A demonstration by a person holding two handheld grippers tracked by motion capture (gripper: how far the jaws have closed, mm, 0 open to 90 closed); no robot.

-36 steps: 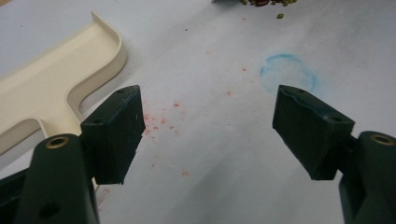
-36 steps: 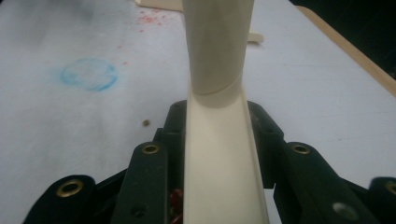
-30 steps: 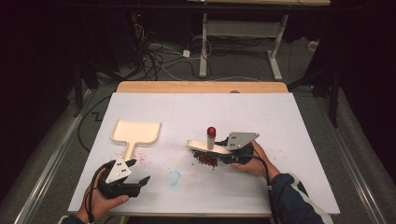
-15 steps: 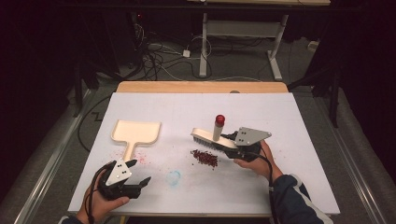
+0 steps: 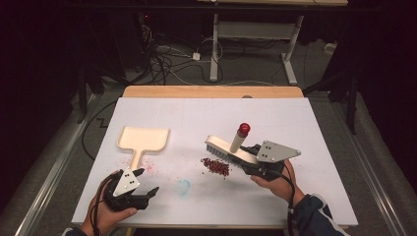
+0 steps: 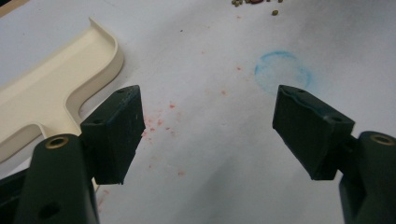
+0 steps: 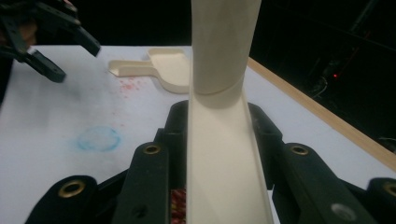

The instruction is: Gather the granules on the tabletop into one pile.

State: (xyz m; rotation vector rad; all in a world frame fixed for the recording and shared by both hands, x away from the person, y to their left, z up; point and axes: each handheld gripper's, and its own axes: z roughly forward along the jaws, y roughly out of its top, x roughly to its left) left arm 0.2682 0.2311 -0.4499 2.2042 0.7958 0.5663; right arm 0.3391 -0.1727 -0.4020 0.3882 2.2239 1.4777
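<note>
A cream brush (image 5: pixel 227 148) with a red-capped handle (image 5: pixel 243 130) is held off the table, bristles down, just right of a small pile of dark red beads (image 5: pixel 215 166). My right gripper (image 5: pixel 249 160) is shut on the brush's back (image 7: pixel 224 154). A cream dustpan (image 5: pixel 143 139) lies flat at the left, handle pointing toward the person. My left gripper (image 5: pixel 147 182) hovers near the front left, below the dustpan's handle. In the left gripper view the left gripper (image 6: pixel 208 130) stands open over bare white table, with the dustpan (image 6: pixel 46 88) beside its left jaw.
A white sheet covers the table (image 5: pixel 305 128), with a wooden edge (image 5: pixel 211 91) at the back. A faint blue ring (image 5: pixel 183 187) and pink specks (image 5: pixel 150 168) mark the sheet between the grippers. Cables and table legs lie on the dark floor behind.
The right gripper has lifted the brush up and to the right, off the bead pile, and the handle now tilts higher. The left gripper has barely moved.
</note>
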